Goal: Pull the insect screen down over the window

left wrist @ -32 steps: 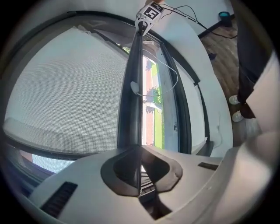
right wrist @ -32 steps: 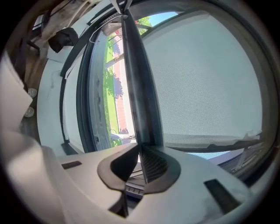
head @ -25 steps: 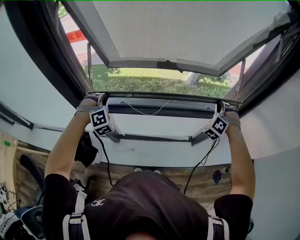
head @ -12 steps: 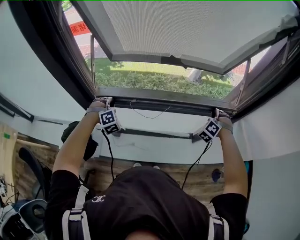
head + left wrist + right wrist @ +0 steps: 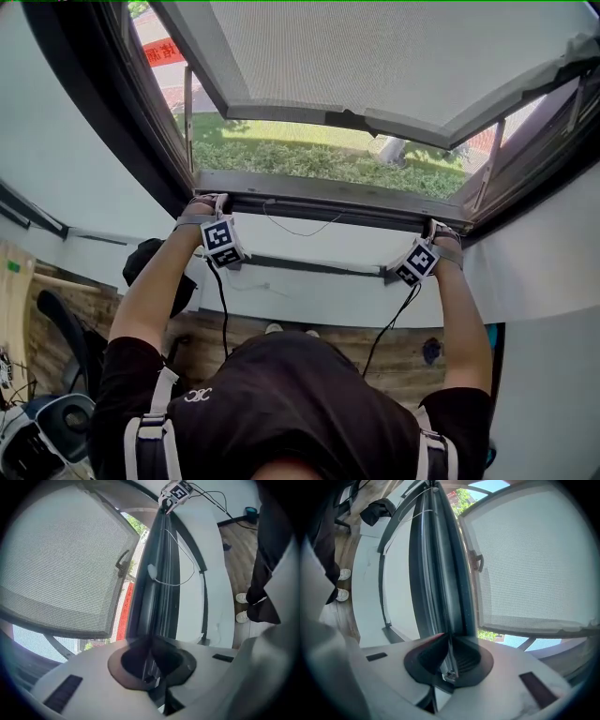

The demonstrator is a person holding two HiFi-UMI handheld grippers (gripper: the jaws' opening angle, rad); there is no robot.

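Note:
The insect screen's dark pull bar (image 5: 323,200) runs across the window opening, low above the white sill (image 5: 309,295). My left gripper (image 5: 202,201) is shut on the bar's left end; in the left gripper view the jaws (image 5: 150,660) pinch its thin edge. At the bar's right end my right gripper (image 5: 440,228) is shut on the bar too, with the bar's edge clamped between the pads (image 5: 449,665). A thin white cord (image 5: 300,228) hangs in a loop from the bar's middle. Grass (image 5: 319,159) shows through the gap above the bar.
The window sash (image 5: 375,56) with a mesh-like pane is tilted outward above, its handle (image 5: 123,562) on the lower rail. A dark rail (image 5: 309,266) lies on the sill. Black cloth (image 5: 150,267) sits at the left. Wooden floor (image 5: 319,342) is below.
Both grippers and the bar have come down a little toward the sill since the oldest frame. Over the last half second they have hardly moved.

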